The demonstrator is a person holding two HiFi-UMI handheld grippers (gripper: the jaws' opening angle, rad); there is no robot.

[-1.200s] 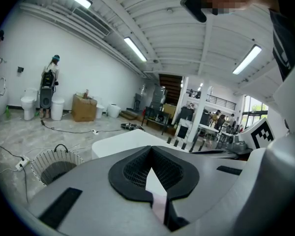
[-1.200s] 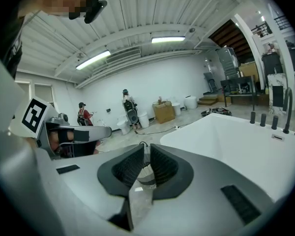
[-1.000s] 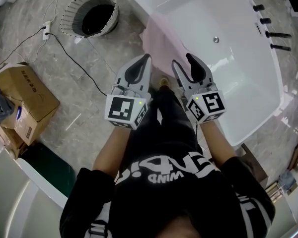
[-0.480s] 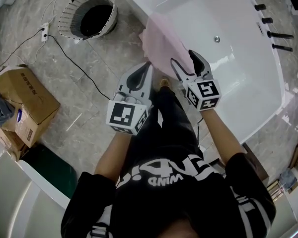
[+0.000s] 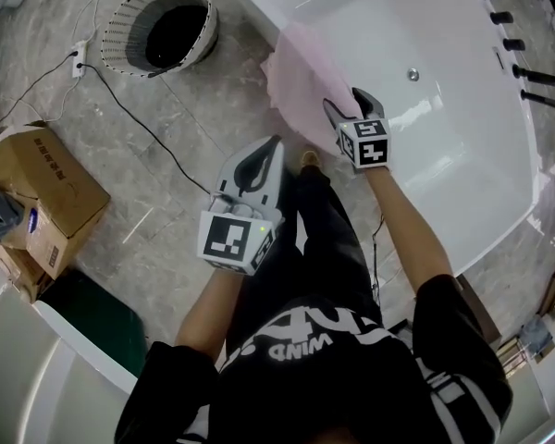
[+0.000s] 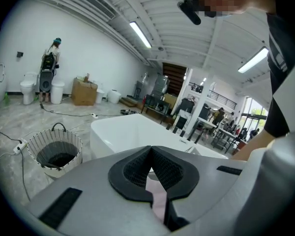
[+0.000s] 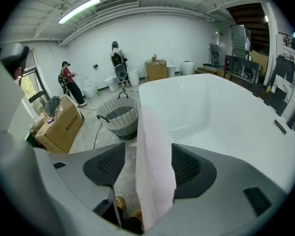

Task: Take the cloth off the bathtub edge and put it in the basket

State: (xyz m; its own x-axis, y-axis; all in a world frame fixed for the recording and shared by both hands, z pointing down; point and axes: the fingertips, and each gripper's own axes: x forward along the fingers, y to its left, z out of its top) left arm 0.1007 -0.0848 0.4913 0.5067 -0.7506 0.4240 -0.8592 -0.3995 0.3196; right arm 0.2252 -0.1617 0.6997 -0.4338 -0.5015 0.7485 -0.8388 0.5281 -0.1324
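Observation:
A pale pink cloth (image 5: 301,81) hangs over the near edge of the white bathtub (image 5: 444,109). My right gripper (image 5: 345,107) is open wide at that edge. In the right gripper view the cloth (image 7: 155,166) hangs between the two spread pads of that gripper (image 7: 148,151), not squeezed. My left gripper (image 5: 268,151) hovers over the floor short of the tub, shut and empty. Its tips meet in the left gripper view (image 6: 150,149). The round woven basket (image 5: 120,35) with a dark lining stands on the floor to the left of the tub.
A cardboard box (image 5: 46,183) sits on the marble floor at the left. A black cable (image 5: 139,118) runs from a power strip (image 5: 79,55) near the basket. Black taps (image 5: 513,44) line the tub's far side. People stand far off (image 7: 69,80).
My right gripper has reached forward to the tub edge and its jaws have spread around the hanging cloth. The left gripper has hardly moved.

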